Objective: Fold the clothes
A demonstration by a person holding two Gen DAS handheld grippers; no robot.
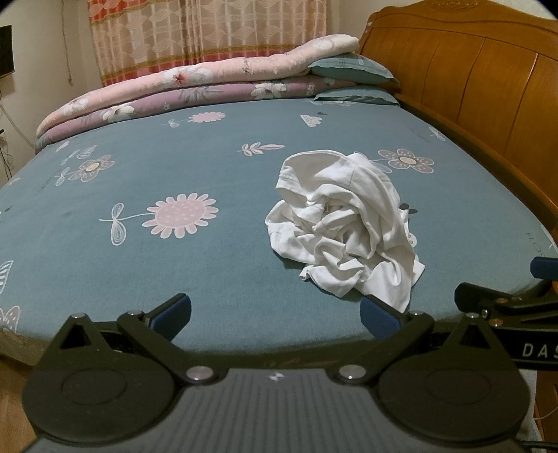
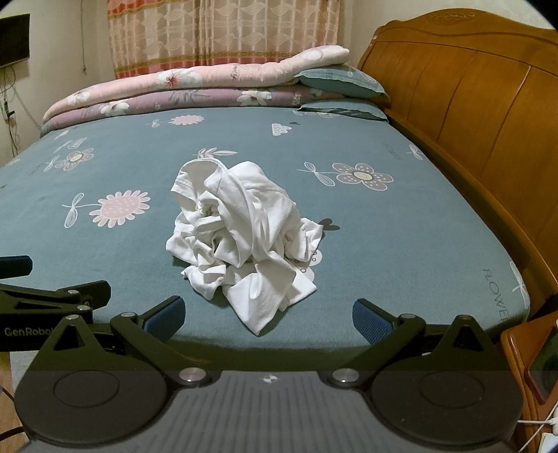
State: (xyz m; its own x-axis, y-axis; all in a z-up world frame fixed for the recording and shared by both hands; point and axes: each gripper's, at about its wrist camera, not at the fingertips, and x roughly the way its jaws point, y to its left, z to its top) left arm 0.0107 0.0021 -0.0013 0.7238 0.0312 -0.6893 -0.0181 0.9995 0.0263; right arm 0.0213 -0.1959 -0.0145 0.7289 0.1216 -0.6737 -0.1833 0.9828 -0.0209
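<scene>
White garment (image 2: 244, 240) crumpled in heap on bed (image 2: 401, 251), on teal flowered sheet, near bed's front edge; nothing folded yet. Corner of garment hangs toward front edge, just ahead of right gripper (image 2: 268, 319). Right gripper wide apart, empty, hovering at bed's front edge. Left gripper (image 1: 275, 313) likewise spread, empty, garment ahead and to its right. Folded quilts (image 2: 181, 90) stacked along bed's far side. Two pillows (image 2: 341, 94) at far corner beside wooden headboard (image 2: 470, 104). Curtain (image 2: 223, 31) behind bed.
</scene>
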